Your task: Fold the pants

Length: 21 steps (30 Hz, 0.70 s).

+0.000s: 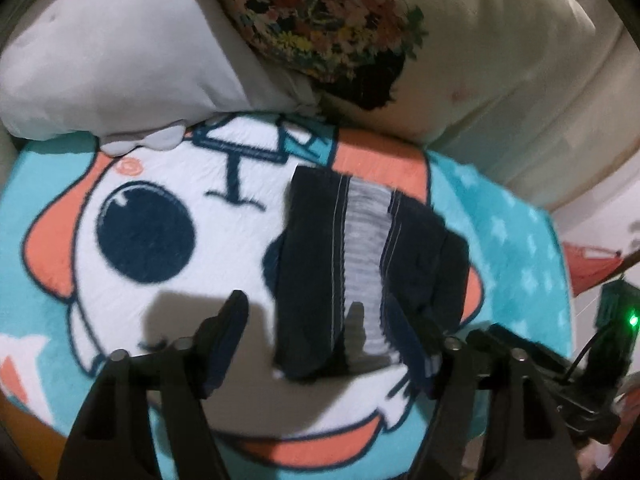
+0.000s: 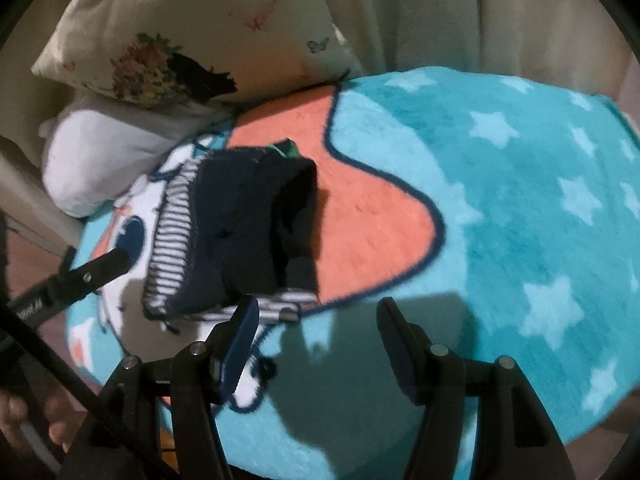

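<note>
Hand-held grippers [image 1: 320,328] [image 2: 316,320] open, above folded pants [image 1: 360,264].

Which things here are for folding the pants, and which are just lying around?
For the job: pants, left tongs, right tongs.

Just lying around: cartoon blanket, flowery pillow, white pillow.

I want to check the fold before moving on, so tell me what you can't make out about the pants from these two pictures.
- Left wrist view: the near right corner of the pants is covered by a finger of the left tongs.
- Right wrist view: the pants' near edge sits behind a finger of the right tongs.
- Both views: motion blur hides whether layers align; the underside against the blanket is unseen.
</note>
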{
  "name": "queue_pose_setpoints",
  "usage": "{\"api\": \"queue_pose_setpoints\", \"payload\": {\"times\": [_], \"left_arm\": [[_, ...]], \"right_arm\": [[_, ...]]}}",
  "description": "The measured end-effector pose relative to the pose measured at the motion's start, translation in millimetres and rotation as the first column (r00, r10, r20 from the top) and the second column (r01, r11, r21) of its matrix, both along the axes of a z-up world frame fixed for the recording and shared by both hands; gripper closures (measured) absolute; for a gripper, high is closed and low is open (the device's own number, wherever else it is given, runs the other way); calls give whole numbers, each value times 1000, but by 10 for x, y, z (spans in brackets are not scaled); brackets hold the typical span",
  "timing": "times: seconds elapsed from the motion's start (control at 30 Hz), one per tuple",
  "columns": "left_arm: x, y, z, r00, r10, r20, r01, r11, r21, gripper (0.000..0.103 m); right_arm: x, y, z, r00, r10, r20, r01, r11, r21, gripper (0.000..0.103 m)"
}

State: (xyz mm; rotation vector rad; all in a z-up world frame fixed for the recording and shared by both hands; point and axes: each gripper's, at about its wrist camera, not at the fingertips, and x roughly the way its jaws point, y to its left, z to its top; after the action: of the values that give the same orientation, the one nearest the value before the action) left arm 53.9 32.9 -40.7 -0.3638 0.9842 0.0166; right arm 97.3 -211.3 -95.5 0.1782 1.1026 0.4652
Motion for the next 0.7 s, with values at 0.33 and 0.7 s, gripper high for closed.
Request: {"api": "queue_pose_setpoints", "payload": {"times": [0.33,0.7], "left_arm": [[696,97,-416,997,-61,-56,52,987,-153,30],[808,-19,-204,998,-57,-19,53,984,-170,68]], "right_arm": [[764,318,-300,991,112,-79,-97,979,178,33],[948,442,-89,978,199,-68,-168,933,318,61]]}}
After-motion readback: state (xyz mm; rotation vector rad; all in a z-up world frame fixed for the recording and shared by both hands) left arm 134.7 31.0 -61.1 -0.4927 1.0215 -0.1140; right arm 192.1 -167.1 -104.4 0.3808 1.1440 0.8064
